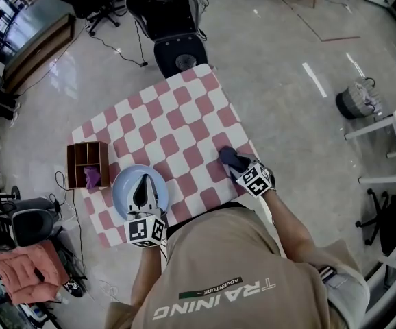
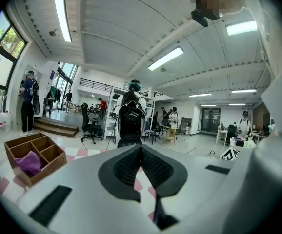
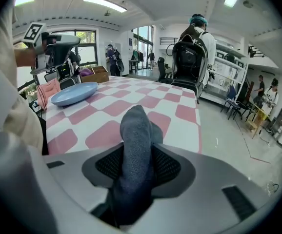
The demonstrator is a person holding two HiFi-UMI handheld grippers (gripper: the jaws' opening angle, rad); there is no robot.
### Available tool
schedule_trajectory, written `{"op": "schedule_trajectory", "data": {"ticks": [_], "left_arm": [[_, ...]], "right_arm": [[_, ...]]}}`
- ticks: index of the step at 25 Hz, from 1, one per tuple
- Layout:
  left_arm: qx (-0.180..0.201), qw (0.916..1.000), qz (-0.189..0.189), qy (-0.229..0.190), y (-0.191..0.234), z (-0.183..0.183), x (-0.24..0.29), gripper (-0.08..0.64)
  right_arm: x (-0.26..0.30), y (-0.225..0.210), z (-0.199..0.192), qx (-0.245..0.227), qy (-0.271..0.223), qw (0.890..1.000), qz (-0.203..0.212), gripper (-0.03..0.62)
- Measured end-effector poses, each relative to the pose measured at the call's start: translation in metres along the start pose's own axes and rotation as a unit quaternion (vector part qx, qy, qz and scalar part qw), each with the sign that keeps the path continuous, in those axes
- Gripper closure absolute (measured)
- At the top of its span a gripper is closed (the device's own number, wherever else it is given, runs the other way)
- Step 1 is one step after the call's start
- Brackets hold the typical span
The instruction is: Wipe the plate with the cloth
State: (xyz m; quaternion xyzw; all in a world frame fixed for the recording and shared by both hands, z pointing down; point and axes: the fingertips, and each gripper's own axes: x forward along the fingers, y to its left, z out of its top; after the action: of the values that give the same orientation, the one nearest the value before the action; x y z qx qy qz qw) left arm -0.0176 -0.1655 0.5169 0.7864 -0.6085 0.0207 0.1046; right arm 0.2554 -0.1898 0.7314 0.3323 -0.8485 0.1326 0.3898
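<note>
Close to the table's (image 1: 177,125) 5 o'clock edge, the right gripper (image 1: 238,164) is angling downward, its jaws standing wide around the grey cloth (image 1: 231,157), which is lying loose between them. At its 9 o'clock, the left gripper (image 1: 144,182), jaws together and empty, is pointing nearly level over the blue plate (image 1: 121,184). Open checkered tabletop is stretching toward 12 o'clock.

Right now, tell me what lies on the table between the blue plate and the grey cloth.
Nothing: only bare checked tablecloth separates plate and cloth, shown in the head view.

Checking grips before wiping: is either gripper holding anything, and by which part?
The left gripper is shut and empty. One bunched end of the cloth lies between the right gripper's parted jaws, apparently not pinched.
</note>
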Motion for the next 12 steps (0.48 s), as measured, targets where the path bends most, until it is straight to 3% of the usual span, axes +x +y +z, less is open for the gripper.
{"op": "schedule_trajectory", "data": {"ticks": [5, 12], "left_arm": [[-0.003, 0.9999, -0.009, -0.007, 0.009, 0.01, -0.009, 0.549], [-0.004, 0.9995, -0.01, -0.031, 0.025, 0.03, -0.022, 0.549]], "right_arm": [[-0.028, 0.005, 0.038, -0.005, -0.034, 0.999, -0.034, 0.407], [-0.069, 0.036, 0.127, -0.037, -0.124, 0.991, -0.031, 0.407]]}}
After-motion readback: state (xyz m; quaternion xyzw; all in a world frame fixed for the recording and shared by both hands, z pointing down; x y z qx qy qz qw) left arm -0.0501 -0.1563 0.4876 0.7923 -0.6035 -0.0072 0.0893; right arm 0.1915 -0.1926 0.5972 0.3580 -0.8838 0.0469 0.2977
